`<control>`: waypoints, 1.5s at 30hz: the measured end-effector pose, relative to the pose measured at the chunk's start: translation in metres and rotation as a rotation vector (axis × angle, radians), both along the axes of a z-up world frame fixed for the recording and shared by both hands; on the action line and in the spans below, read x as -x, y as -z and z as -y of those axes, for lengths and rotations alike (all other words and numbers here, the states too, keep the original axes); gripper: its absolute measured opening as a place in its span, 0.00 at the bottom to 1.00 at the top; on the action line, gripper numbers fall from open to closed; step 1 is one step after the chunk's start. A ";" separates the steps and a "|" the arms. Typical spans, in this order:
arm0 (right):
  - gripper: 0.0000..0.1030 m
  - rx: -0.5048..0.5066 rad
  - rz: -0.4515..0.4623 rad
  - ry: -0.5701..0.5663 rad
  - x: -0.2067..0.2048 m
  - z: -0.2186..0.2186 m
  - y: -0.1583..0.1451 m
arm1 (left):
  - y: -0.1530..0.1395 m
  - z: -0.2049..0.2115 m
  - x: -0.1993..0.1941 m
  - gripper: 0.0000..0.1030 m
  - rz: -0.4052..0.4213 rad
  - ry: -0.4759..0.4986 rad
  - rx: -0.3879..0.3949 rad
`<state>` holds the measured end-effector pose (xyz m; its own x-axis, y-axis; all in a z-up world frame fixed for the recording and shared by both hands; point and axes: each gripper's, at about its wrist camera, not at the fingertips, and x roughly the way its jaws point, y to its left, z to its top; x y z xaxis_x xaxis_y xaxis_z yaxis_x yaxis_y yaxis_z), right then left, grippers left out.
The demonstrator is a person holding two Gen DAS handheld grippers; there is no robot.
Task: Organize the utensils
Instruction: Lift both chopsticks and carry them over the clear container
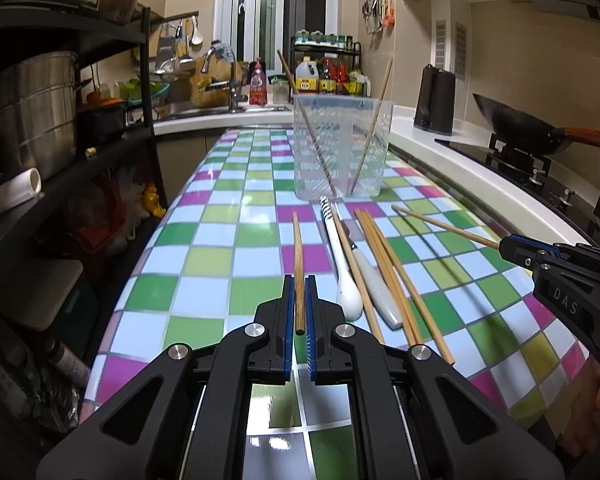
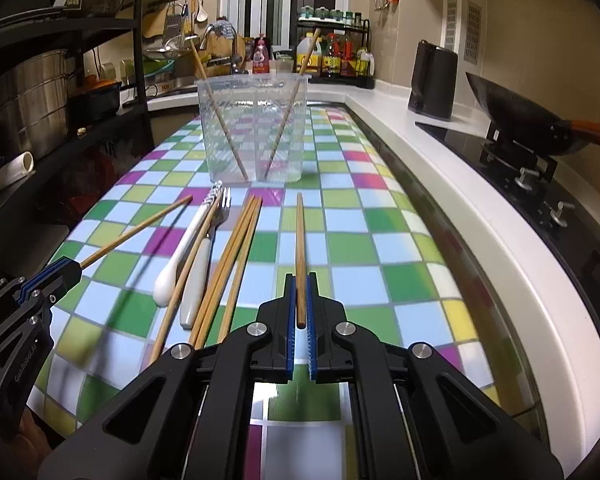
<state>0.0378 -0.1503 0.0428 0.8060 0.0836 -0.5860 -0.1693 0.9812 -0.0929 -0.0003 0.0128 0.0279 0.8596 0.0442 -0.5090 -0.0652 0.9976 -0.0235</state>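
Checkered table [image 1: 220, 264] below, each hand-held gripper [image 1: 299, 300] [image 2: 299, 300] pinches one chopstick [image 1: 299, 264] [image 2: 299, 256] near its end, so either could pivot and miss the clear holder [image 1: 342, 148].

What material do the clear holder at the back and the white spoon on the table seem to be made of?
The holder looks like clear ribbed plastic: the checks and two chopsticks show through its walls. The white spoon looks like glazed ceramic, smooth and glossy, though hard plastic is possible.

A home kitchen: sink faucet [image 1: 231, 80], wok [image 1: 516, 124] on a stove, oil bottles [image 1: 328, 76].
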 end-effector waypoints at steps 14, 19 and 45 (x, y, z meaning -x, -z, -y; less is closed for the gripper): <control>0.05 -0.018 0.135 -0.011 -0.001 0.004 -0.057 | -0.051 -0.005 -0.002 0.05 0.129 -0.001 -0.009; 0.05 -0.022 0.187 -0.028 -0.001 0.002 -0.082 | -0.072 -0.012 -0.010 0.05 0.162 -0.009 -0.006; 0.05 -0.119 0.238 -0.123 -0.076 -0.010 -0.223 | -0.205 -0.043 -0.118 0.05 0.123 0.131 0.142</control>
<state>0.1141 -0.1403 0.2656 0.8991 0.2466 -0.3618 -0.2754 0.9609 -0.0296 0.1174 0.0559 0.2327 0.9092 -0.1365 -0.3934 0.0769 0.9835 -0.1636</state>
